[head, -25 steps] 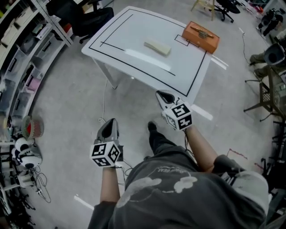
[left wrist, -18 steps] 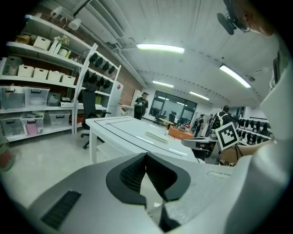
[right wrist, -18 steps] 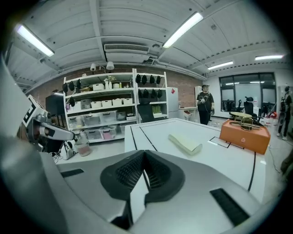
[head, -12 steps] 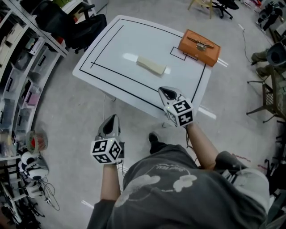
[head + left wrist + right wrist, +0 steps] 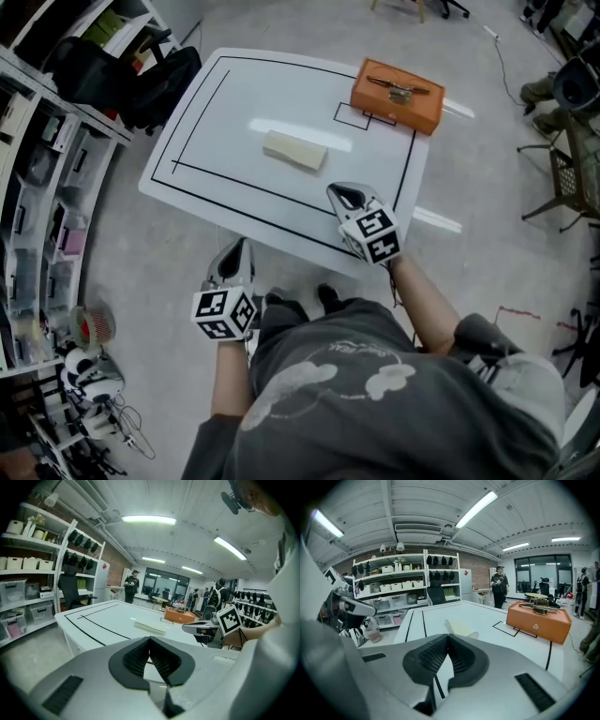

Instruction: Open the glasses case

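The glasses case (image 5: 294, 150) – a pale cream oblong – lies shut on the white table (image 5: 216, 122), inside the black border line and about mid-table. From the right gripper (image 5: 339, 192) it sits at roughly 11 o'clock, near but apart from the tips. From the left gripper (image 5: 240, 246) it sits at about 1 o'clock and well apart. The right gripper hovers over the table's near edge; the left one hangs just off that edge, above the floor.

Both grippers point toward the table. In the left gripper view the two dark ribbed pads meet at their tips with nothing between them. The right gripper view shows the same: jaws closed together, holding nothing, with the case straight beyond them at 12 o'clock. An orange box (image 5: 397, 95) with a metal fitting on top stands at the table's far right corner, at about 1 o'clock from the right gripper.

A second ago both grippers were over bare floor, short of the table, and the case lay much farther up the head view. Since then the person has stepped in – the table edge now runs under the right gripper, and the case and box appear closer.
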`<state>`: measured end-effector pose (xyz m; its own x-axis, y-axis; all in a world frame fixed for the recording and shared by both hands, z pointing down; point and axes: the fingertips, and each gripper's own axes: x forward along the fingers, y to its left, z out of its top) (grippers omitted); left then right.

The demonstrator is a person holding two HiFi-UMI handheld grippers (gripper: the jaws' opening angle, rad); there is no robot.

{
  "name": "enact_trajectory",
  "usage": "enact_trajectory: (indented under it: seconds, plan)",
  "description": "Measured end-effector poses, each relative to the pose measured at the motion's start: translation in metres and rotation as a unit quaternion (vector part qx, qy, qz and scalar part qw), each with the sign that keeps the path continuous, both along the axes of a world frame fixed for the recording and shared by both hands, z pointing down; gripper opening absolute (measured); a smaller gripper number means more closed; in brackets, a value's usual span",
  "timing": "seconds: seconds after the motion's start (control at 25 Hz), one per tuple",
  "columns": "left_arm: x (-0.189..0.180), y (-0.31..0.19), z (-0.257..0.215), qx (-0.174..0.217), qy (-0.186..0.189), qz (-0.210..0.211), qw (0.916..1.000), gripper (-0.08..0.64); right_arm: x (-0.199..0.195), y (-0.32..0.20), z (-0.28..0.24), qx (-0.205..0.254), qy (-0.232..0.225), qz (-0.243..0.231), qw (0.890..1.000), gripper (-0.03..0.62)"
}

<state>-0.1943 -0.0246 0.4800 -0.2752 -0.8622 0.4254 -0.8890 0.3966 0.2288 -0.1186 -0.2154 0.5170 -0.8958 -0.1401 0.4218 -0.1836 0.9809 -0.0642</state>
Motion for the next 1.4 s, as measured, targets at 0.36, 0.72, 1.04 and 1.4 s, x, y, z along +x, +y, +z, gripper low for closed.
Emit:
enact_trajectory:
  seconds: [0.36, 0.72, 1.04, 1.4]
  plan:
    - [-0.023, -0.054, 0.007, -0.015, -0.004, 0.070, 0.9974, 0.002, 0.005, -0.021, 0.016, -0.006, 0.041, 0.045, 0.998, 0.008]
    - [-0.076, -0.110, 0.022, -0.043, -0.010, 0.172, 0.9842, 0.002, -0.021, -0.030, 0.027, 0.008, 0.099, 0.084, 0.992, 0.208]
    - [-0.107, -0.148, 0.048, -0.076, -0.009, 0.259, 0.9627, 0.002, -0.046, -0.036, 0.041, 0.025, 0.152, 0.127, 0.980, 0.268]
    - [-0.124, -0.182, 0.078, -0.106, 0.003, 0.321, 0.9410, 0.002, -0.050, -0.050, 0.044, 0.017, 0.187, 0.196, 0.962, 0.268]
